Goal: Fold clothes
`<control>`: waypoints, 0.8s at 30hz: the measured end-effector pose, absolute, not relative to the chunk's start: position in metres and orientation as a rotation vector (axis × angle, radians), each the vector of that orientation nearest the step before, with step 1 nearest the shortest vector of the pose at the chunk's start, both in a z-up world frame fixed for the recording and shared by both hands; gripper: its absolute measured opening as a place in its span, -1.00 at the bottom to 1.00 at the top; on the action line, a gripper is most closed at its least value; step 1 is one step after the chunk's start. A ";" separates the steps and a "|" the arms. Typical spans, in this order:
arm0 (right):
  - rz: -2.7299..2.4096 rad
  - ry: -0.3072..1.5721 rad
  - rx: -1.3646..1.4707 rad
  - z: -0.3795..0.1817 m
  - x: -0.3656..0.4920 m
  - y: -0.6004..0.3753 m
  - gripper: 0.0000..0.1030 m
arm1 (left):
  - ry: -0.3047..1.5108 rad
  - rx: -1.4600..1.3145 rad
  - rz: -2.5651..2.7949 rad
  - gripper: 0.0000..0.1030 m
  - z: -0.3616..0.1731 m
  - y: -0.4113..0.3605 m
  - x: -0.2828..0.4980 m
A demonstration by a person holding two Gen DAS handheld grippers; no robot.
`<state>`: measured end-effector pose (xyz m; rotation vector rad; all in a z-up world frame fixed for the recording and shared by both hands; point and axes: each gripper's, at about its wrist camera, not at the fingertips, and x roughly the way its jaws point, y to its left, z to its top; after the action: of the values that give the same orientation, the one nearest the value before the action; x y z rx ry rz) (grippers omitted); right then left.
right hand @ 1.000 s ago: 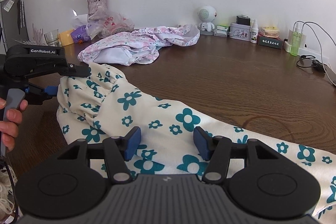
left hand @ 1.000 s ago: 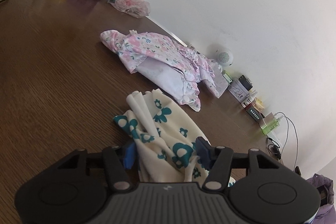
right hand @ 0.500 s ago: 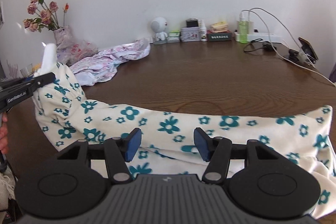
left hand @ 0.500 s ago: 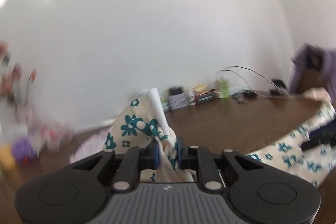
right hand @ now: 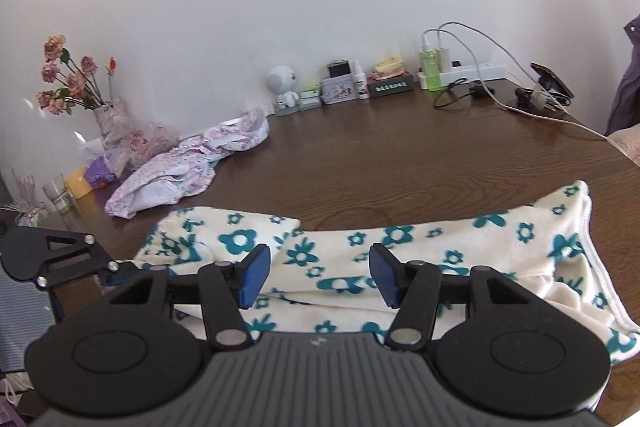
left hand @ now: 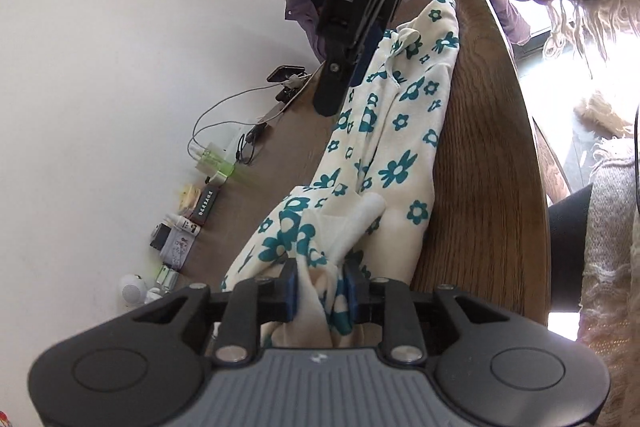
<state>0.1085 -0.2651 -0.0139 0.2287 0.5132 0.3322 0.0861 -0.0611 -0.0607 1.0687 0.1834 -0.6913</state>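
Note:
A cream garment with teal flowers [right hand: 400, 251] lies stretched along the near edge of the brown table [right hand: 400, 163]. My left gripper [left hand: 320, 287] is shut on one bunched end of this garment [left hand: 384, 155]. It also shows at the left edge of the right wrist view [right hand: 104, 273]. My right gripper [right hand: 316, 277] is open and hovers over the middle of the garment, holding nothing. It shows in the left wrist view [left hand: 348, 59] above the garment's far end. A pink floral garment [right hand: 188, 171] lies crumpled further back on the left.
A vase of dried roses [right hand: 108, 115], a plastic bag, a purple item and a glass [right hand: 60, 193] stand at the back left. A white figurine [right hand: 284, 87], small boxes, bottles, a power strip [right hand: 472, 73] with cables and a phone stand line the wall.
My left gripper swung round with the garment end and now looks along the garment toward the right gripper. The garment end has come down to the table. My right gripper stayed open above it.

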 end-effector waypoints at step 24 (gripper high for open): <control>0.633 0.590 0.356 0.005 0.098 -0.248 0.00 | 0.420 0.574 -0.762 -0.77 -0.018 -0.002 0.089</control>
<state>0.0984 -0.2478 0.0050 0.3560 0.5901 0.6334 0.0889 -0.0018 -0.0183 0.5740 0.4202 -0.7624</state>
